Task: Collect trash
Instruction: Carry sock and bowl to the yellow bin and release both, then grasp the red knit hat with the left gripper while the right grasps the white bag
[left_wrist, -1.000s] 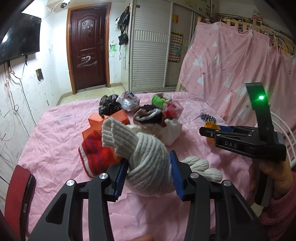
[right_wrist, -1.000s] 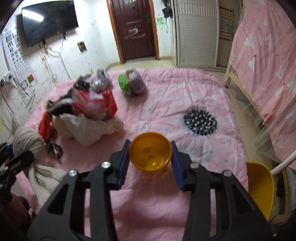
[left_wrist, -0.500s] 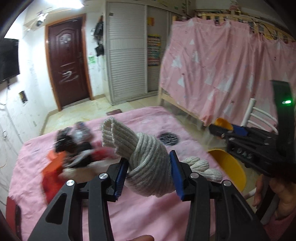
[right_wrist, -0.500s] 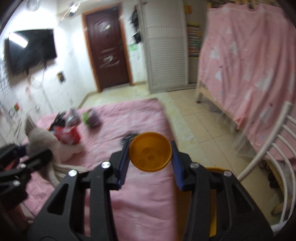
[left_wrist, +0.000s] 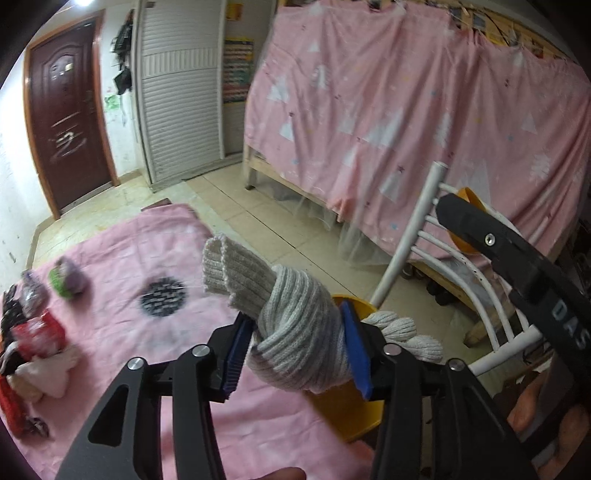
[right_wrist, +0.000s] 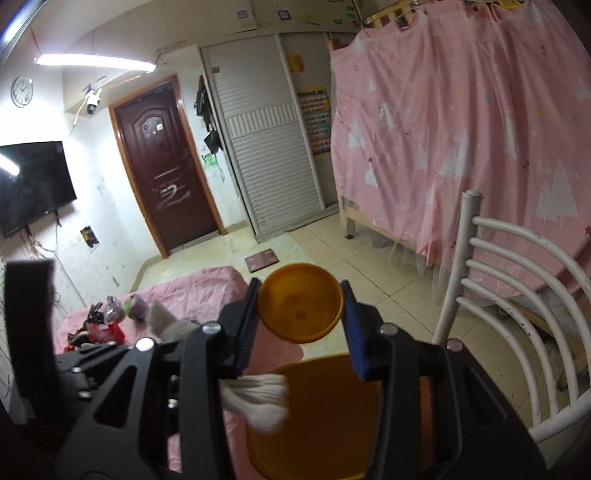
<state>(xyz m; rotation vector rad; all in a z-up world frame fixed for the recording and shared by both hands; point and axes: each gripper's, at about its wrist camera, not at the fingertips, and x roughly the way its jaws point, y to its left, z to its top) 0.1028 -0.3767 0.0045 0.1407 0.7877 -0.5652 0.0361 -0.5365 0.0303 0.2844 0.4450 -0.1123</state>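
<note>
Two tools are in view, each loaded with one item. The left tool is clamped on one knotted grey knit sock; the blue pads press its bulky knot from both sides. The sock's long axis runs from upper left to lower right across the jaws: the ribbed cuff points up and to the left, and the pale toe end trails to the right past the right-hand pad. The right tool is closed on one small orange bowl, gripped at opposite sides of its rim, with the open mouth facing the camera. One larger yellow bin sits directly below both tools, beside the edge of the pink bed; in the right wrist view the sock's toe end hangs over the bin's near rim. One white chair stands just beside the bin on its right, so the bin lies between bed edge and chair back — a narrow slot. Open tiled floor extends beyond toward the one dark door and the pink curtain. On the far left of the bed lies a cluster of remaining items — roughly six bundles, the exact count unclear because of blur — well apart from both tools.
</note>
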